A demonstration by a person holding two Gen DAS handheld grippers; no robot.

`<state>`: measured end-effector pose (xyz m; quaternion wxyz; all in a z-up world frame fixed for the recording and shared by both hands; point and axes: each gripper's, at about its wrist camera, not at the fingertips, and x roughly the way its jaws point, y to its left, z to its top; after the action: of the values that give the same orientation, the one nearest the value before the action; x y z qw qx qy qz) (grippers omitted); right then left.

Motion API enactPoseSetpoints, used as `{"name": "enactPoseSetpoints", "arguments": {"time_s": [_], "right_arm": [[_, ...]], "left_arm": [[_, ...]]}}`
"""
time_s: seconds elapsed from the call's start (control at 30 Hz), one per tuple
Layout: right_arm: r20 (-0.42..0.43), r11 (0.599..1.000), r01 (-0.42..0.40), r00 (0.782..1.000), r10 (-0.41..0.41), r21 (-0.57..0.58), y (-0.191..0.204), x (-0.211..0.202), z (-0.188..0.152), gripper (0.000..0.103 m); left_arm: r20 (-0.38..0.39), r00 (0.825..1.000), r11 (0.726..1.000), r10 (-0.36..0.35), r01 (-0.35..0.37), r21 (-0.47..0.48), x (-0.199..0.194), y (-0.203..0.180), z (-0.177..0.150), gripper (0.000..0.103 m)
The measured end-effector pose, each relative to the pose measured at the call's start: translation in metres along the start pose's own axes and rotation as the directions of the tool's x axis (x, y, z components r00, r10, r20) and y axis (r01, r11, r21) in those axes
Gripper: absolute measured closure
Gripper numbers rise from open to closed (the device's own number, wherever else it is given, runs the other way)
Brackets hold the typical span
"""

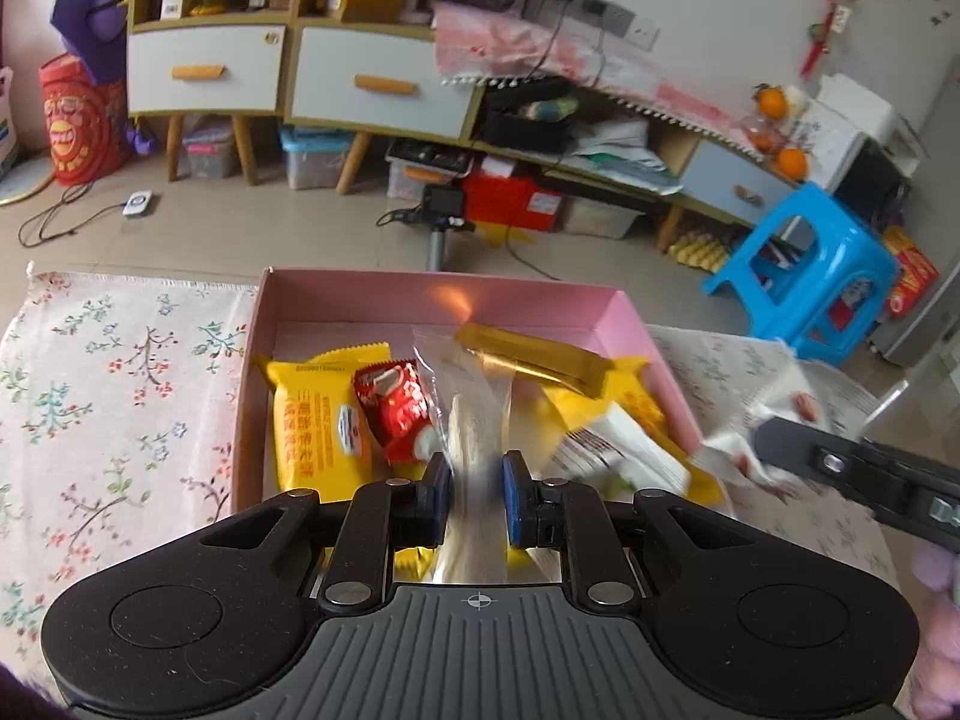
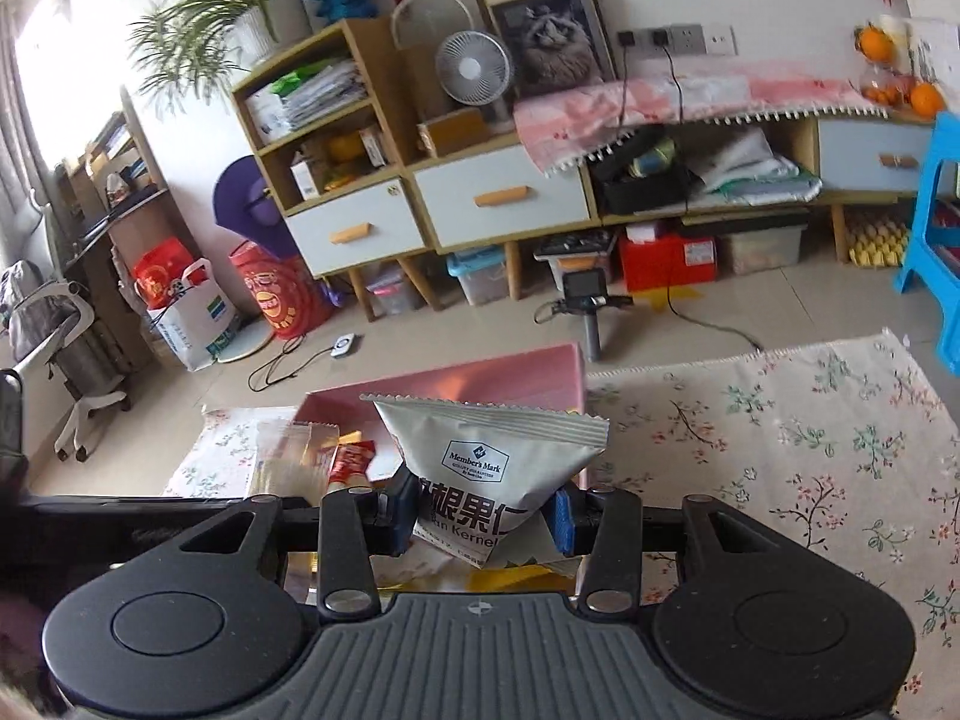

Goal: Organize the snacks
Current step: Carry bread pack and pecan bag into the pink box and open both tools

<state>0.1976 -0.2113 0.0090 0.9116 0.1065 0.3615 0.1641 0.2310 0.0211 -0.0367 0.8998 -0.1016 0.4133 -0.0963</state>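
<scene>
Left tool (image 1: 474, 495) gripping clear packet (image 1: 465, 420), pink box (image 1: 444, 294) beyond

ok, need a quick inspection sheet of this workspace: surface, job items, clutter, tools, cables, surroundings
Surface: floral cloth over the work surface.
Job's things: pink box holding a yellow packet, red packet, gold bar and more wrappers.
Clutter: nothing seen on the cloth apart from the box.
Tools: left tool shut on a clear-wrapped snack over the box; right tool shut on a silver Member's Mark pouch.
Cables: cord across the floor tiles; leads up to wall sockets.
Surroundings: drawer cabinets, fan, blue stool, storage bins under the cabinets.
</scene>
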Motion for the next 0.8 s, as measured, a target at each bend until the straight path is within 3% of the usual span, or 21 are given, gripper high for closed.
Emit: {"name": "enactPoseSetpoints", "arguments": {"time_s": [0.33, 0.53, 0.73, 0.8], "right_arm": [[-0.029, 0.995, -0.033, 0.999, 0.036, 0.096, -0.017, 0.019, 0.008, 0.072], [-0.030, 0.995, -0.053, 0.998, 0.056, 0.082, -0.015, 0.032, 0.017, 0.072], [-0.024, 0.990, -0.089, 0.995, 0.093, 0.107, -0.016, 0.044, 0.020, 0.071], [-0.031, 0.989, -0.103, 0.994, 0.107, 0.109, -0.015, 0.048, 0.019, 0.068]], "left_arm": [[0.052, 0.995, 0.995, 0.080, -0.083, 0.048, 0.039, -0.008, 0.023, 0.088], [0.101, 0.988, 0.990, 0.114, -0.121, 0.066, 0.052, -0.015, 0.031, 0.088], [0.131, 0.986, 0.992, 0.100, -0.108, 0.057, 0.059, -0.019, 0.035, 0.087], [0.129, 0.988, 0.994, 0.083, -0.091, 0.063, 0.059, -0.019, 0.034, 0.082]]}}
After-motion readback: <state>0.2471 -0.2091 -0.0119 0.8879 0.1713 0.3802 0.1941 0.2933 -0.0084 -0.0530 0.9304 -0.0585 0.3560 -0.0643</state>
